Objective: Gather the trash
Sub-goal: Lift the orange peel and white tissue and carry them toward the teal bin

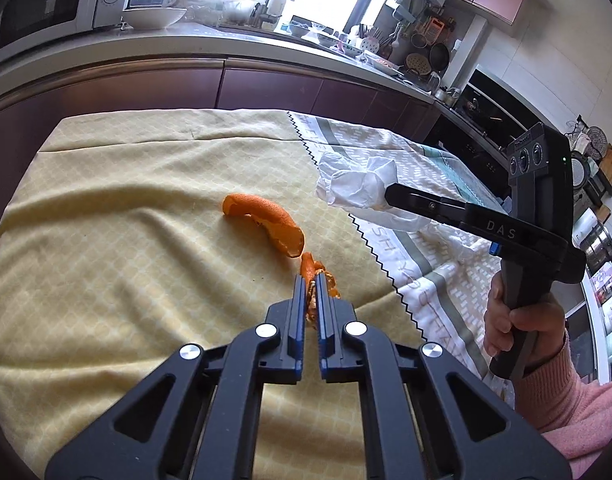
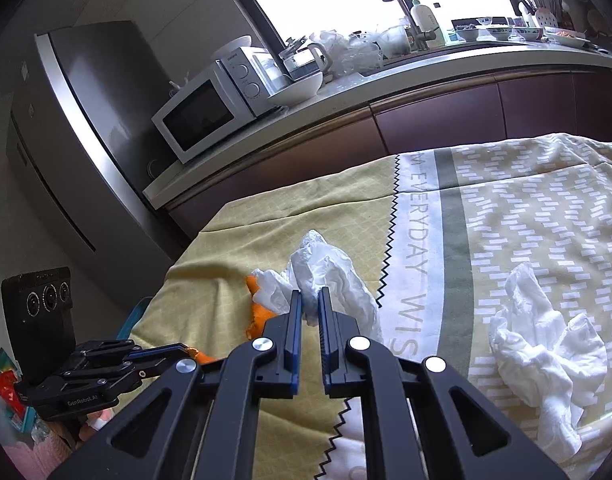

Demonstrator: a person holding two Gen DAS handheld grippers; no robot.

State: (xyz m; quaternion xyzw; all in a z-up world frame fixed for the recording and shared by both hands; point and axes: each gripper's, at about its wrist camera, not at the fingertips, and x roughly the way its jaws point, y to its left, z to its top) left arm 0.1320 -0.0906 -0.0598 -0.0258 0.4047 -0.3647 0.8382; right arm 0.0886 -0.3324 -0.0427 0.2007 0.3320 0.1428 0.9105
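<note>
Holding trash in both tools: your left gripper (image 1: 310,280) is clamped on a ragged bit of orange peel (image 1: 314,285), and your right gripper (image 2: 310,300) is pinched on a crumpled white tissue (image 2: 326,276), which looks lifted off the cloth.

- Left grip is thin. The peel scrap sits only at the fingertips, edge-on between the blue pads. A quick swing or a knock could shake it loose onto the yellow tablecloth (image 1: 125,248).
- The larger curled orange peel (image 1: 265,220) lies on the yellow cloth just beyond your left tips. It may be joined to the held scrap; cannot tell from here. If it is, it will drag or tear away as you lift.
- The tissue hangs well past the right fingers on both sides. Loose folds could snag, or slide out if only one layer is caught.
- A second crumpled tissue (image 2: 546,360) stays on the patterned cloth (image 2: 506,220), near right. Easy to forget once both tools are full.
- The cloths are wrinkled and overlapped at the zigzag seam. Dipping low again risks pinching fabric and pulling the whole cover.
- No bin shows in either view. You will carry both loads without seeing the target, with the two tools close together; watch for them colliding.
</note>
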